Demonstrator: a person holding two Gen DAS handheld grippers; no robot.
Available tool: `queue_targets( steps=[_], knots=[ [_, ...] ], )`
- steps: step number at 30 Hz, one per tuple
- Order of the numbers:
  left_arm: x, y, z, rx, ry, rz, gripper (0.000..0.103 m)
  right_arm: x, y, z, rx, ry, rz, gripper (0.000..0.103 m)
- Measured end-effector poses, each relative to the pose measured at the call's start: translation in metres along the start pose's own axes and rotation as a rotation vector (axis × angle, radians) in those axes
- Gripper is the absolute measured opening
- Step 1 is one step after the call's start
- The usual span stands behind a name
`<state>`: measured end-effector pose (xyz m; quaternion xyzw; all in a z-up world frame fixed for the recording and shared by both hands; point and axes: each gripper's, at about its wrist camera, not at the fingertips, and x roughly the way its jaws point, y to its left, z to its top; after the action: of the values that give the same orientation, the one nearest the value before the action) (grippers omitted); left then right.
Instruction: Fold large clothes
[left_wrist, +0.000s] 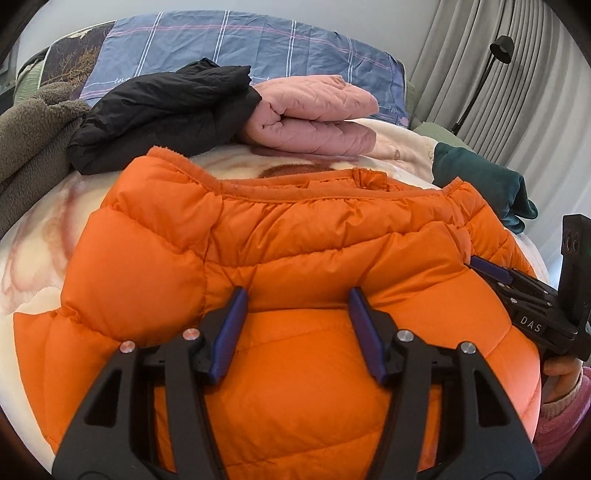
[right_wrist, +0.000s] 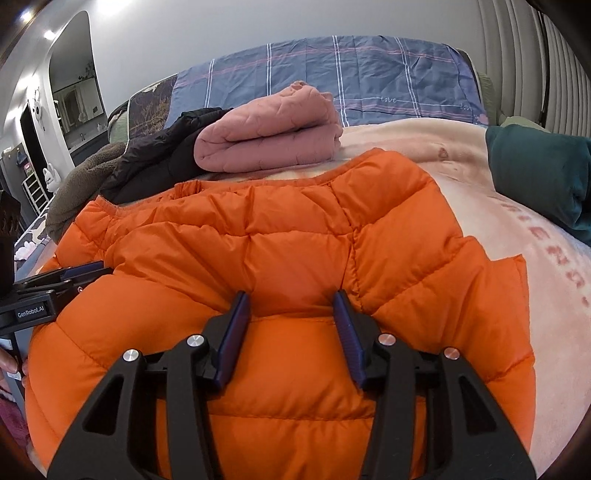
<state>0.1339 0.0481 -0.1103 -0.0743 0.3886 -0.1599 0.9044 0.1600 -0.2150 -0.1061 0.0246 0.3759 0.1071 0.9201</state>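
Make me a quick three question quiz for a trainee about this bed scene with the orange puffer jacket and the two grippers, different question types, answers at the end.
1. True or false: the orange puffer jacket lies spread on the cream blanket.
2. Multiple choice: which item rests directly behind the jacket, already folded? A) a pink quilted garment B) a white towel C) a yellow raincoat
3. Fill in: the left gripper and right gripper both hover with jaws ___ over the jacket's puffed near part.

Key
1. True.
2. A, the pink quilted garment, beside a black jacket.
3. Open; fabric bulges between the fingers, but no pinch shows.
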Motion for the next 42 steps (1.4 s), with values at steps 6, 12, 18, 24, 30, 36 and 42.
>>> queue_targets(
  steps=[6, 12, 18, 24, 30, 36, 42],
  knots=[
    [-0.015, -0.010, 0.010, 0.018, 0.015, 0.022, 0.049, -0.016, 0.002, 0.010, 0.025, 0.016, -0.009, 0.049],
    [-0.044, -0.035, 0.055, 0.069, -0.083, 0.014, 0.038, -0.033, -0.001, 0.069, 0.101, -0.032, 0.028, 0.049],
    [0.017, -0.014, 0.057, 0.086, 0.020, 0.302, 0.057, 0.031, -0.039, 0.065, 0.126, 0.066, -0.231, 0.054],
    [0.036, 0.011, 0.040, 0.022, 0.056, 0.243, 0.058, 0.048, -0.054, 0.046, 0.192, 0.086, -0.142, 0.060],
    [0.041, 0.009, 0.039, 0.024, 0.055, 0.254, 0.058, 0.054, -0.052, 0.044, 0.172, 0.094, -0.158, 0.061],
    [0.040, 0.015, 0.036, 0.002, 0.051, 0.227, 0.058, 0.052, -0.049, 0.046, 0.158, 0.097, -0.168, 0.062],
    [0.035, 0.021, 0.034, -0.034, 0.034, 0.174, 0.057, 0.010, -0.028, 0.065, 0.226, 0.045, -0.161, 0.062]
  ],
)
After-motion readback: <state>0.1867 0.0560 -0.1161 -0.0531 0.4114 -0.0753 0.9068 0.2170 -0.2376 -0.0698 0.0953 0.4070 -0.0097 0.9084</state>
